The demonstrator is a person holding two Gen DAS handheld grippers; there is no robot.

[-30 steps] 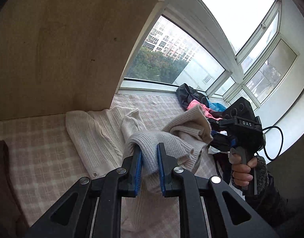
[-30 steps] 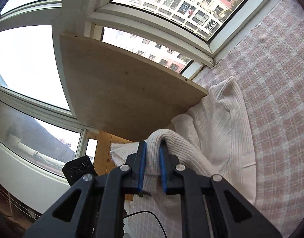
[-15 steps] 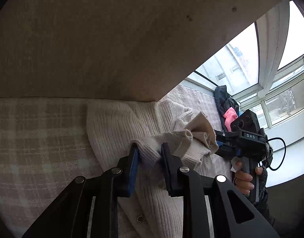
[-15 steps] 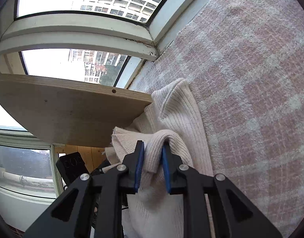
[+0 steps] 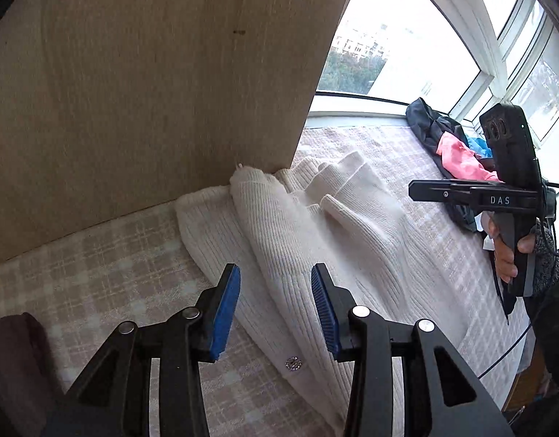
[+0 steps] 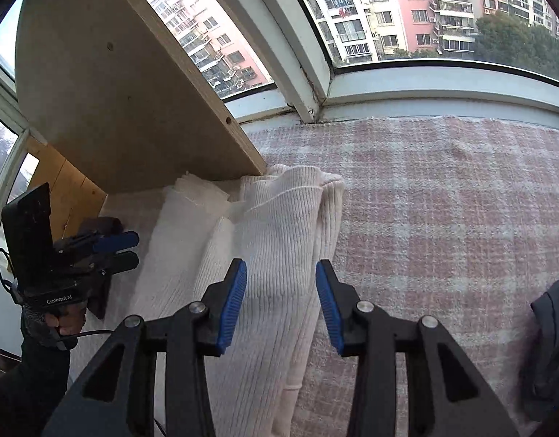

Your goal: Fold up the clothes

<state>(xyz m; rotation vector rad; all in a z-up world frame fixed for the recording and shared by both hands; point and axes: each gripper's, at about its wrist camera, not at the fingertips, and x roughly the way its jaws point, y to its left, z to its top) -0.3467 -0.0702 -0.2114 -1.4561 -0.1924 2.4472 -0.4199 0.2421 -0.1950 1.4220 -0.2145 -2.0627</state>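
Checked woven blanket; ribbed cream sweater folded, both grippers agape.

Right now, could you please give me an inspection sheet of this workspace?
Surface: pink checked blanket, lying flat.
Job's things: cream ribbed sweater, folded, one end against the wooden board.
Clutter: pile of dark, pink and blue clothes by the window; dark brown cloth at the left.
Tongs: left tongs and right tongs open, holding nothing.
Cables: black cable under the right tongs.
Surroundings: bay window, apartment blocks outside.
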